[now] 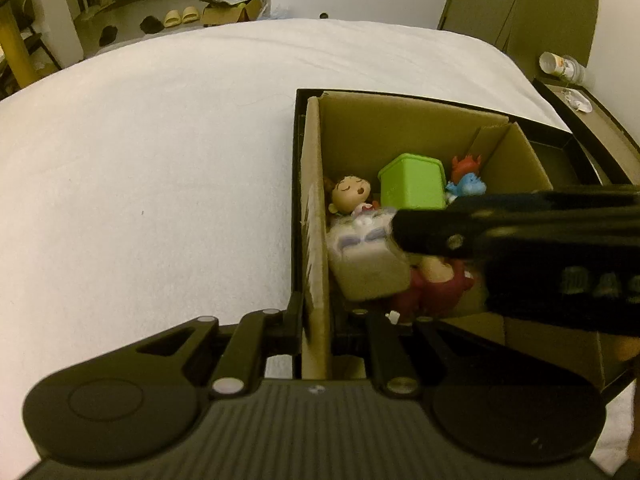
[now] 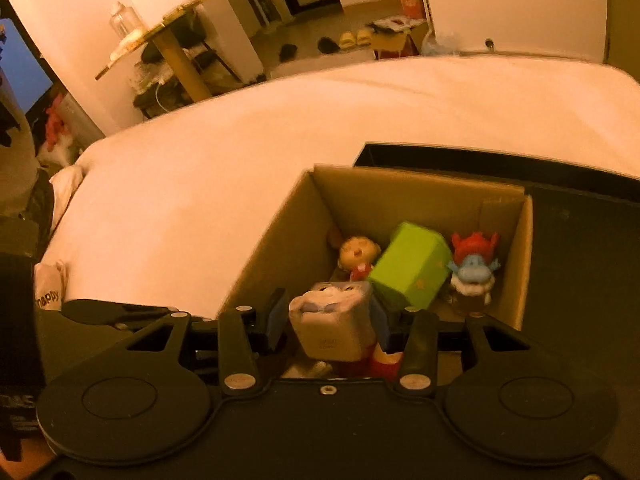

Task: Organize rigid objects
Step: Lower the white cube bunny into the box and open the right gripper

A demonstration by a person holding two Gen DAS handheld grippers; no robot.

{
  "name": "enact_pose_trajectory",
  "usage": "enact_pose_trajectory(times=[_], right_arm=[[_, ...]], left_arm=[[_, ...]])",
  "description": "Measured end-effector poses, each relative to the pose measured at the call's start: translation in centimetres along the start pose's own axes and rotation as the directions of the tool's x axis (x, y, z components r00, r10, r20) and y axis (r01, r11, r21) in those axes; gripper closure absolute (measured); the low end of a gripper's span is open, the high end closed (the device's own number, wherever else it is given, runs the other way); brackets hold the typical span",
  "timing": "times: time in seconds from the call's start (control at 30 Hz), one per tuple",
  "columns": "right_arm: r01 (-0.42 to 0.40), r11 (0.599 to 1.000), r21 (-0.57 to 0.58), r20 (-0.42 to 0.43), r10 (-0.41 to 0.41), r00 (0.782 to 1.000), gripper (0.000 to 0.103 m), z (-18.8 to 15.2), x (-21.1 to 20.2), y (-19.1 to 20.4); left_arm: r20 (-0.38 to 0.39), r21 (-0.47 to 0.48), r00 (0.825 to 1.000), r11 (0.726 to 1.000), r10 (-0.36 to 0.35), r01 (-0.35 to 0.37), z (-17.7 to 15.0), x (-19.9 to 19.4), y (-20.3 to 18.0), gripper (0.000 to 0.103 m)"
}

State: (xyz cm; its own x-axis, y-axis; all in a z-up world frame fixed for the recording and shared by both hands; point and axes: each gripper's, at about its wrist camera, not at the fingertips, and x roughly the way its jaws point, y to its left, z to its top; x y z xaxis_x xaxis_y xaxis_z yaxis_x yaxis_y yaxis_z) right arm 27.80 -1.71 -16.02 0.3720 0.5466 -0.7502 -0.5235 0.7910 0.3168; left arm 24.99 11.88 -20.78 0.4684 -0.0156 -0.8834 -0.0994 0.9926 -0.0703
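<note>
Left wrist view
- Cardboard box (image 1: 400, 132): it stands on the white bed (image 1: 160, 160), set inside a shallow black tray (image 1: 298, 184).
- Left gripper (image 1: 316, 320): its jaws are closed tight on the near left wall of the box, one finger outside and one inside, steadying it.
- Already in the box: a sleeping-face doll (image 1: 350, 196), a green cube (image 1: 414, 184) and a blue figure with red hair (image 1: 466, 184) along the far side; a dark red figure (image 1: 432, 288) lies near the front.
- Grey block toy (image 1: 368, 260): it sits over the box's near left corner, above the dark red figure, with the right gripper's dark body (image 1: 520, 248) reaching in from the right.

Right wrist view
- Right gripper (image 2: 330, 320): partly open, with the grey block toy (image 2: 334, 328) between its blue pads. The right pad seems to touch the block; a narrow gap shows at the left pad (image 2: 276, 320), so the grip looks slack or just letting go.
- Block's place: inside the box mouth, low, resting on or just above the red figure (image 2: 380, 360); I cannot tell which.
- Other toys: doll (image 2: 356, 252), green cube (image 2: 412, 268) and blue figure (image 2: 474, 272) lie packed behind it.

Progress
- Done: four toys are in the box, and the fifth is at its drop spot.
- Left: free the block and draw the right gripper out. The bed shows no more loose toys, so the sorting looks near its end.
</note>
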Motion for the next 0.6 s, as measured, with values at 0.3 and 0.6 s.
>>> enact_pose_trajectory(times=[0.3,0.6], right_arm=[[0.009,1.000,0.012,0.021,-0.009,1.000,0.057,-0.1,-2.4,-0.5],[0.040,0.999,0.022,0.044,-0.041,0.998,0.053,-0.9,-5.2,-1.6]], left_arm=[[-0.002,-0.012,1.000,1.000,-0.002,0.002,0.1,0.0,0.1,0.093],[-0.034,-0.001,0.999,1.000,0.020,-0.020,0.7,0.2,-0.4,0.093]])
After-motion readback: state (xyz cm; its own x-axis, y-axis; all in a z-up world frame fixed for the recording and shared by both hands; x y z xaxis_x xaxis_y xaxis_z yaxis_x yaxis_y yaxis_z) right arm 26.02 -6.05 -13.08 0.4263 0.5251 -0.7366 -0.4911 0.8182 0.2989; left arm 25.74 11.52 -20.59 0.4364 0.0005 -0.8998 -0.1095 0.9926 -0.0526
